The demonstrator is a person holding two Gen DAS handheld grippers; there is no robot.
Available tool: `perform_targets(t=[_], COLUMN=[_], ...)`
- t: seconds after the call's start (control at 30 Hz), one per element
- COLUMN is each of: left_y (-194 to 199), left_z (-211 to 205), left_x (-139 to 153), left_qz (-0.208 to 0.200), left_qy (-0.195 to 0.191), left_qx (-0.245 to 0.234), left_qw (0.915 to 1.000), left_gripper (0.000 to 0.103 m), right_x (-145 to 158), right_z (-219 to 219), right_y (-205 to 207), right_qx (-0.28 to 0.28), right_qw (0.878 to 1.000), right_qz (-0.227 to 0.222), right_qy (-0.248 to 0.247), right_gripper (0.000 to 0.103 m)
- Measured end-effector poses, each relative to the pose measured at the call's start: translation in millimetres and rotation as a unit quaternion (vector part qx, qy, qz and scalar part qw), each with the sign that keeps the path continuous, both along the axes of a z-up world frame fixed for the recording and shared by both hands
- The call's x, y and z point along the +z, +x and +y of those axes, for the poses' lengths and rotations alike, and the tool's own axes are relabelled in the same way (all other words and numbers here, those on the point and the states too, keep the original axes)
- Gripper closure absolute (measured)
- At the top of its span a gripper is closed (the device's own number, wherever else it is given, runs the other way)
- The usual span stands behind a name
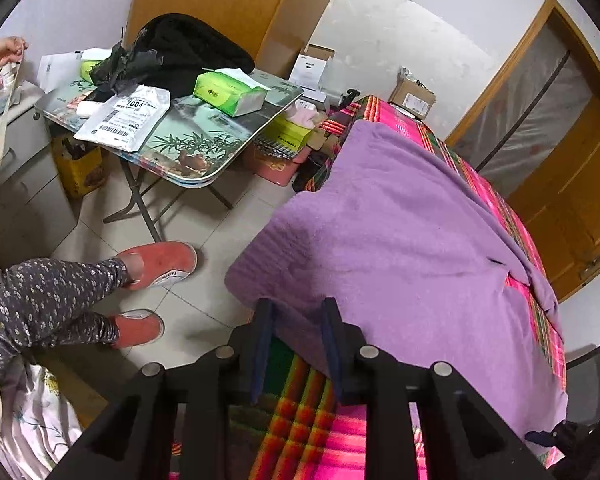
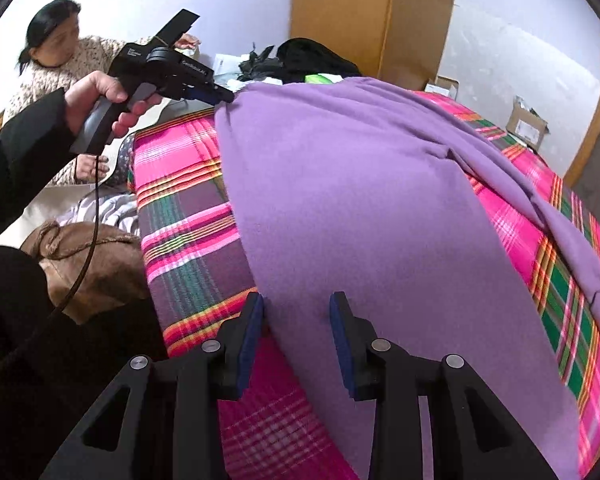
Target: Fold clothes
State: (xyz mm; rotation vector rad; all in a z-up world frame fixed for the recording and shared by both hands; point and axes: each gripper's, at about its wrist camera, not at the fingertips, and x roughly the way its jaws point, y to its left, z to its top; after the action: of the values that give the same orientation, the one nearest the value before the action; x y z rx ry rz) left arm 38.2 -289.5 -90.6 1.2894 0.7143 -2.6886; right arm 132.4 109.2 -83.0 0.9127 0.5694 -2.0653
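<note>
A purple garment (image 1: pixel 400 220) (image 2: pixel 360 200) lies spread flat over a pink plaid bed sheet (image 1: pixel 308 420) (image 2: pixel 180 208). In the left wrist view my left gripper (image 1: pixel 298 316) stands open over the garment's near corner, and cloth lying on the bed shows between its fingers. The right wrist view shows the same left gripper (image 2: pixel 226 98), held in a hand (image 2: pixel 96 96), with its tips at the garment's far left corner. My right gripper (image 2: pixel 296 312) is open astride the garment's near left edge, its pads apart from the cloth.
A folding table (image 1: pixel 188 148) beside the bed carries a green tissue box (image 1: pixel 230 94), a parcel and black clothing. A seated person (image 2: pixel 60 64) has feet in red shoes (image 1: pixel 160 264) on the tiled floor. Cardboard boxes (image 1: pixel 412 98) and a door (image 1: pixel 560 140) lie beyond the bed.
</note>
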Motion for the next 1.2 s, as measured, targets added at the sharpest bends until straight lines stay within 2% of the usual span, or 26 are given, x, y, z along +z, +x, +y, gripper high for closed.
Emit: perform_targets(t=[0.1, 0.3, 0.57, 0.67, 0.83, 0.9, 0.97, 1.07, 1.2], left_y=[4.7, 5.1, 13.7, 9.3, -1.1, -2.4, -2.2, 2.1, 15.5], left_z=[-1.3, -7.6, -24.7, -23.1, -23.2, -22.3, -20.2, -16.9, -19.3], left_x=[-1.5, -4.6, -15.1, -14.4, -16.9, -15.9, -12.7, -4.1, 11.1], left_qz=[-0.002, 0.001, 0.011, 0.01, 0.011, 0.015, 0.022, 0.037, 0.061], left_qy=[-0.012, 0.003, 0.054, 0.051, 0.071, 0.073, 0.066, 0.051, 0.051], left_qx=[0.009, 0.018, 0.036, 0.032, 0.029, 0.035, 0.037, 0.034, 0.031], left_qw=[0.9999, 0.9998, 0.9979, 0.9982, 0.997, 0.9966, 0.9969, 0.9974, 0.9964], left_gripper=[0.077, 0.075, 0.065, 0.064, 0.064, 0.068, 0.089, 0.094, 0.096], right_x=[-2.0, -2.3, -2.1, -2.3, -2.7, -2.4, -1.9, -0.6, 5.9], right_z=[-4.0, -13.0, -14.4, -15.3, -17.0, -17.8, -19.5, -22.5, -20.2], right_y=[0.1, -6.2, -10.6, -11.2, -14.0, -17.5, -19.2, -18.6, -16.9], right_qx=[0.002, 0.003, -0.006, -0.007, -0.01, -0.017, -0.02, -0.017, -0.007], right_qw=[1.0, 1.0, 1.0, 1.0, 1.0, 1.0, 1.0, 1.0, 1.0], right_qz=[0.0, 0.011, 0.013, 0.013, 0.009, -0.003, -0.006, 0.0, -0.003], right_qy=[0.003, 0.015, 0.017, 0.016, 0.016, 0.015, 0.019, 0.026, 0.02], right_gripper=[0.067, 0.067, 0.067, 0.067, 0.067, 0.071, 0.09, 0.098, 0.098])
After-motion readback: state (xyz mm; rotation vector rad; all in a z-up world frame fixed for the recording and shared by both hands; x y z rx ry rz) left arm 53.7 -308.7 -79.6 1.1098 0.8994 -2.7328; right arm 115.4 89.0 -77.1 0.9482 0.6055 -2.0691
